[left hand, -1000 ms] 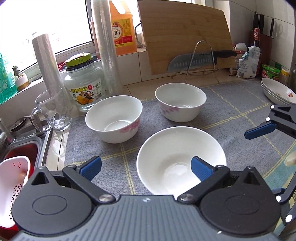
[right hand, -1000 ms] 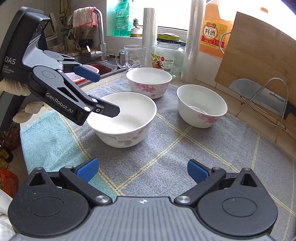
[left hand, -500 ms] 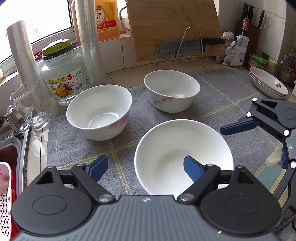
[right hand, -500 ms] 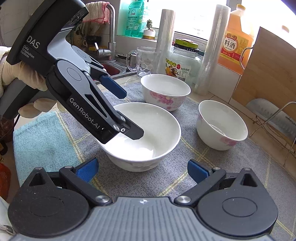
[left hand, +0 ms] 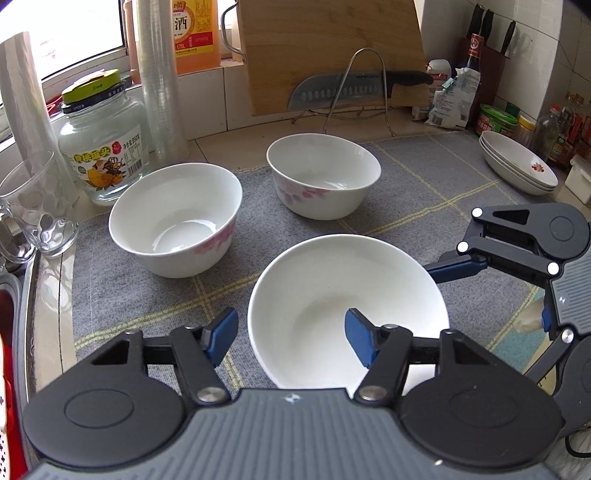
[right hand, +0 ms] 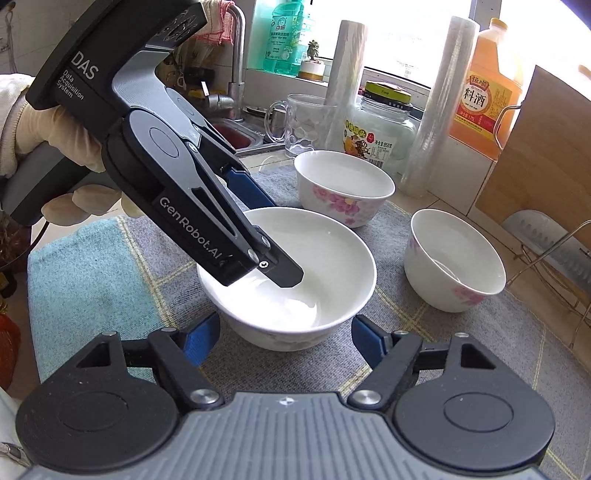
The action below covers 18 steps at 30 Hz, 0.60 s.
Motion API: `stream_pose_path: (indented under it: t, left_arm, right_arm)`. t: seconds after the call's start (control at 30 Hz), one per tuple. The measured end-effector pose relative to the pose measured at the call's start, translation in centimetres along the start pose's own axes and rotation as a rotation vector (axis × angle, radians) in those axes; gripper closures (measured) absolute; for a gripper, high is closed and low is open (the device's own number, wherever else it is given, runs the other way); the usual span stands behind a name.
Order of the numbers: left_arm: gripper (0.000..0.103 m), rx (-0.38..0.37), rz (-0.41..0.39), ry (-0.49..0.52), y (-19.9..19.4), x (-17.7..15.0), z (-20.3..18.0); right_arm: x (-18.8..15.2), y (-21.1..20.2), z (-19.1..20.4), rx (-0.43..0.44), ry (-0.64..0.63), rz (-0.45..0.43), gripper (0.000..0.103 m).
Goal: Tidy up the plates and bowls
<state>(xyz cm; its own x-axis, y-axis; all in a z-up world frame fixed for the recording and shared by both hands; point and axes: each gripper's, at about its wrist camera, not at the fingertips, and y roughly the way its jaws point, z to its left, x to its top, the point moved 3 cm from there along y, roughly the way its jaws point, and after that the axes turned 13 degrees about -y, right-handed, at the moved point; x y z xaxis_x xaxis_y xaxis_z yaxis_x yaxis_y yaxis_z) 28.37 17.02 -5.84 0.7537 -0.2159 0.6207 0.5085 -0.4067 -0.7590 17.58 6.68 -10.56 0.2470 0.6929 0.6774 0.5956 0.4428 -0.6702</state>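
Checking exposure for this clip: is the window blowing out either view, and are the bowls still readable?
Left wrist: window clipped white at upper left; near bowl sharp. Right wrist: window blown out behind the bottles; near bowl's white inside nearly featureless; fisheye bends edges.

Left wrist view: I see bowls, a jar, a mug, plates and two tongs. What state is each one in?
Near bowl: upright, empty.
Far left bowl: upright, empty.
Far right bowl: upright, empty.
Glass jar: lid on.
Glass mug: upright, empty.
Plates: stacked.
Left tongs: closing astride the near bowl's rim, not gripping yet.
Right tongs: closing around the near bowl; contact unclear.
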Motion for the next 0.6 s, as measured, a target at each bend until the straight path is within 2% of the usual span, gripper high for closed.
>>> stream_pose_path:
  t: [0.13, 0.6]
  left_arm:
    - [0.049, -0.012, 0.006, 0.003, 0.17, 0.01, -0.18]
    - [0.05, -0.019, 0.01, 0.008, 0.13, 0.13, -0.16]
  right_arm:
    - [0.03, -0.04, -0.14, 0.001, 0.005, -0.006, 0.024]
    - [0.05, -0.09, -0.2, 0.001, 0.012, 0.001, 0.024]
